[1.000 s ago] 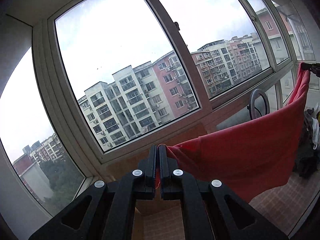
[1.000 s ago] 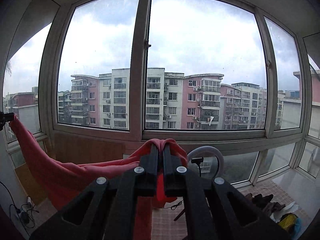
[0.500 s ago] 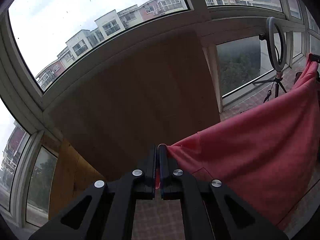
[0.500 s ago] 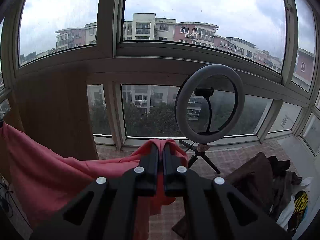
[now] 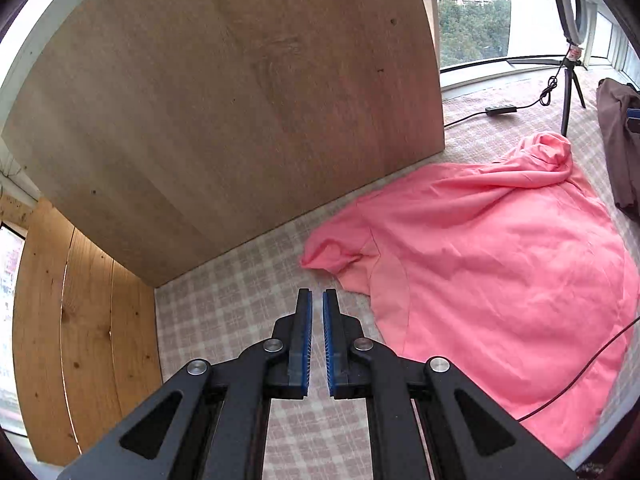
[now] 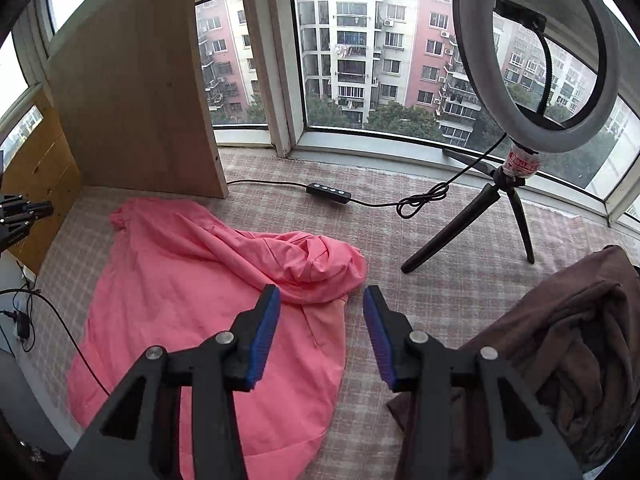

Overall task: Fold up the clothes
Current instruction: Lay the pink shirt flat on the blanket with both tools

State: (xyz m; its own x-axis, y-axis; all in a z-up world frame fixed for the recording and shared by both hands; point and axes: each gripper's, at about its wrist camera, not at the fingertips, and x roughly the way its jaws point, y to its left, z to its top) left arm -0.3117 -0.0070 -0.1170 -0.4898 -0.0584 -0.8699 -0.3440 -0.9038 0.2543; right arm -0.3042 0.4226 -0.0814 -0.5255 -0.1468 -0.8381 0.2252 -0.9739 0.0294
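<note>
A pink garment (image 5: 492,264) lies spread on the checked cloth surface (image 5: 240,280), its top edge bunched toward the far side. It also shows in the right wrist view (image 6: 208,288). My left gripper (image 5: 317,300) hovers just left of the garment's near corner, empty, its jaws a narrow gap apart. My right gripper (image 6: 321,300) is open wide and empty, above the garment's bunched right corner. The left gripper shows at the left edge of the right wrist view (image 6: 24,216).
An upright wooden board (image 5: 224,100) stands behind the garment. A ring light on a tripod (image 6: 532,92) with cable and remote (image 6: 328,193) stands at the back right. A brown clothes pile (image 6: 560,328) lies right. A cable (image 6: 52,308) crosses the garment's left edge.
Both grippers held the pink garment up in the air and tilted down. Now the garment lies on the surface and both grippers have let go, the right one opening wide.
</note>
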